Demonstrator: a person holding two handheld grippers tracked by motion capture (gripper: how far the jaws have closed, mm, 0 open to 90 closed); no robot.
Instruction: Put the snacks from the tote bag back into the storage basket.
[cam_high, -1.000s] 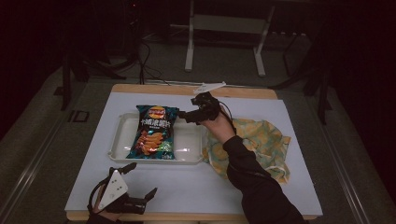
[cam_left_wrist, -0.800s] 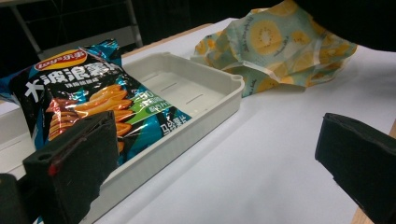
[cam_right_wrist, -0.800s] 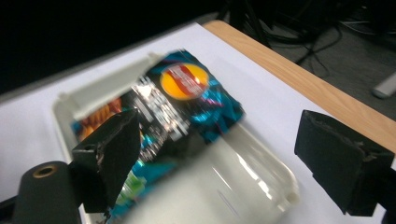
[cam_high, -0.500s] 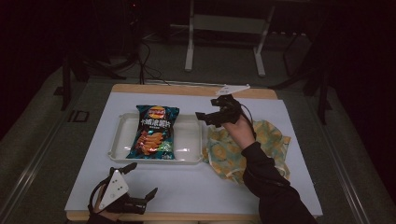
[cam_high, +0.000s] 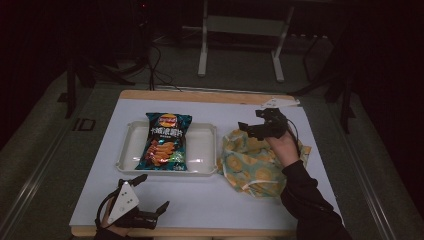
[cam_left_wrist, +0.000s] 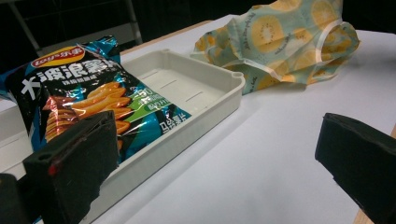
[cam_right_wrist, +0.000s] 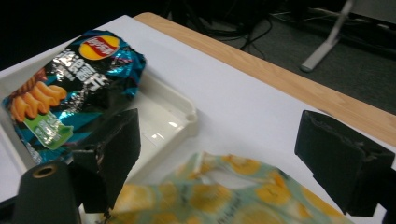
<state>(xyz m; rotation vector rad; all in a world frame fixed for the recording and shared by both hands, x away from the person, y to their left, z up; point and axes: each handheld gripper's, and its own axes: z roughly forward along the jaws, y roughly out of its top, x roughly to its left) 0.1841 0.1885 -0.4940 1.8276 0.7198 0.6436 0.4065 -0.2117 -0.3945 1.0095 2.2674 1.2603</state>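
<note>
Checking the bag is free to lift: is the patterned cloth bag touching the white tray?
Touching. In the left gripper view the cloth bag presses against the white tray at its near corner, no table showing between them.

Right tool moves off the tray to the patterned bag

A second ago the right tool (cam_high: 250, 127) hovers at the tray's (cam_high: 206, 150) far right edge, beside the chip bag (cam_high: 166, 142); now it sits over the far edge of the yellow-patterned bag (cam_high: 255, 162), clear of the tray. Its jaws have just been opening and stand wide with nothing between them.
</note>
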